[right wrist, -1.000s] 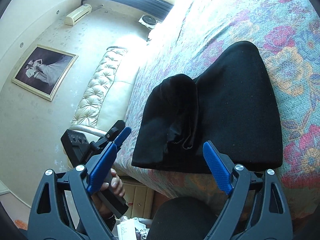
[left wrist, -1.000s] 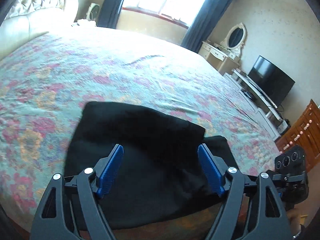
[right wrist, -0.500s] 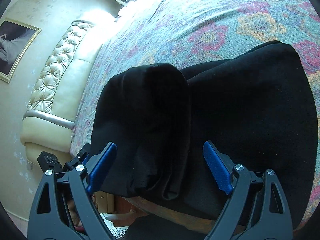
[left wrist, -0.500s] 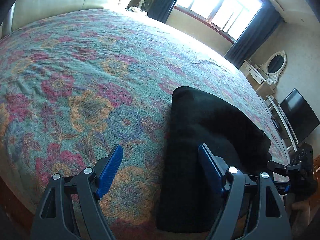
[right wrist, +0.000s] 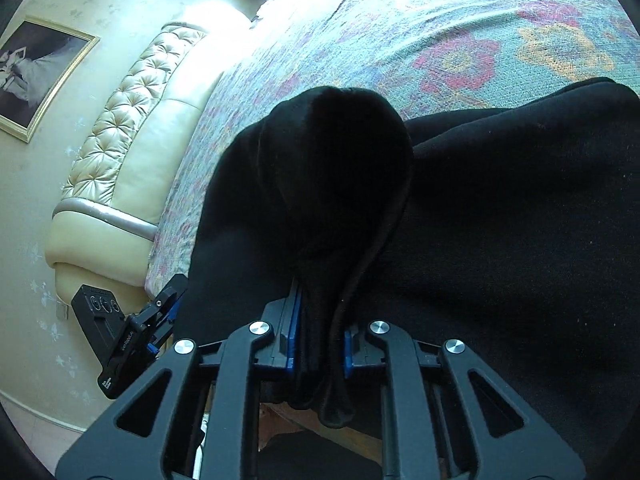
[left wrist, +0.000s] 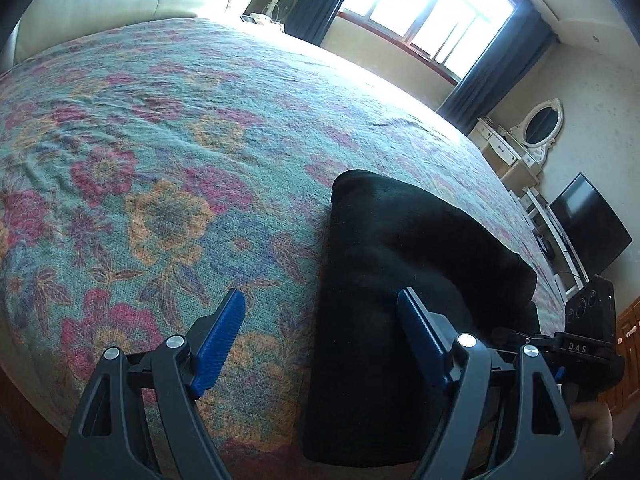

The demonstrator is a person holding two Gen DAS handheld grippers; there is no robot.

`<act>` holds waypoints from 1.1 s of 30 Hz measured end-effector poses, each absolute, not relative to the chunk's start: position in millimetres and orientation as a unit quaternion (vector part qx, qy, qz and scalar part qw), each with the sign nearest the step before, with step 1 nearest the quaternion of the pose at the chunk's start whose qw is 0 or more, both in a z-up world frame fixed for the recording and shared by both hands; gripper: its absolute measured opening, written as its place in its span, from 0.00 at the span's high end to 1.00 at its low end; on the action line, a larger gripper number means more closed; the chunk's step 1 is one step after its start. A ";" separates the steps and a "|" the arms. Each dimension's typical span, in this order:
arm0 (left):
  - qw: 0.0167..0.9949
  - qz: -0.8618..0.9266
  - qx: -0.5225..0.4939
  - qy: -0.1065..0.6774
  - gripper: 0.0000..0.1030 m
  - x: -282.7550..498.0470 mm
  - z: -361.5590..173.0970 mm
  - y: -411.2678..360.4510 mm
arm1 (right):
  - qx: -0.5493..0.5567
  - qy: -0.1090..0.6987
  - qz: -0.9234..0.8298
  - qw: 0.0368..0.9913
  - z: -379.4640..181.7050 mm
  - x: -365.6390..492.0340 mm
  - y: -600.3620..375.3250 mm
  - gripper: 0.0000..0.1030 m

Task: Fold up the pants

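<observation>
1. Right claw [right wrist: 318,346] is pressed together on a bunched fold of the black pants [right wrist: 500,240]; half a second ago its blue pads stood wide apart over the same fold.
2. Cloth runs between the pads, and a short tail of it hangs out below them toward the camera.
3. Ahead of this claw the pinched fold rises in a rounded hump, while the rest of the pants spreads flat to its right on the bed.
4. Left claw [left wrist: 320,334] is spread wide and holds nothing, as it was half a second ago.
5. Its right finger [left wrist: 420,332] hangs over the near left part of the pants [left wrist: 384,280]; whether it touches the cloth I cannot tell. Its left finger is over the floral bedspread [left wrist: 160,160].
6. Pants lie at the near edge of the bed, mostly to the right of the left claw's centre.
7. Farther off, beyond the left claw, stand a window [left wrist: 432,20] with dark curtains, a dressing table with an oval mirror [left wrist: 540,126], and a television [left wrist: 588,228].
8. Left of the right claw, the cream tufted headboard [right wrist: 132,120] and a framed picture [right wrist: 36,72] on the wall are in view.
</observation>
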State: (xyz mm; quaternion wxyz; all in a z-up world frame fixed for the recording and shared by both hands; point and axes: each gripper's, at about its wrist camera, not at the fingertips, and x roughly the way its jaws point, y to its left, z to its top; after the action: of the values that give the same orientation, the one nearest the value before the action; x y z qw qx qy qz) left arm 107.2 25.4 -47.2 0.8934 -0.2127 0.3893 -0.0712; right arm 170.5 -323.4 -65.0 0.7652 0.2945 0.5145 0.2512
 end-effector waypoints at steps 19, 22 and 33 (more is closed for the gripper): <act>0.880 -0.153 -0.212 0.397 0.19 105.1 -37.2 -24.5 | 0.317 0.465 0.198 0.803 -51.0 126.2 -434.4 0.88; 0.875 -0.153 -0.209 0.410 0.19 105.5 -45.6 -28.4 | 0.323 0.468 0.192 0.800 -63.5 127.3 -434.3 0.88; 0.855 -0.155 -0.222 0.442 0.19 105.8 -69.1 -25.8 | 0.379 0.459 0.201 0.778 -89.8 123.8 -464.6 0.79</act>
State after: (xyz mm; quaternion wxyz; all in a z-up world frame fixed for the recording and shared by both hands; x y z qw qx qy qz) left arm 105.8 -25.8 -69.1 0.8554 -0.2218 0.4417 -0.1550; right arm 123.8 -464.6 -89.8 0.7778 0.3794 0.4590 0.2012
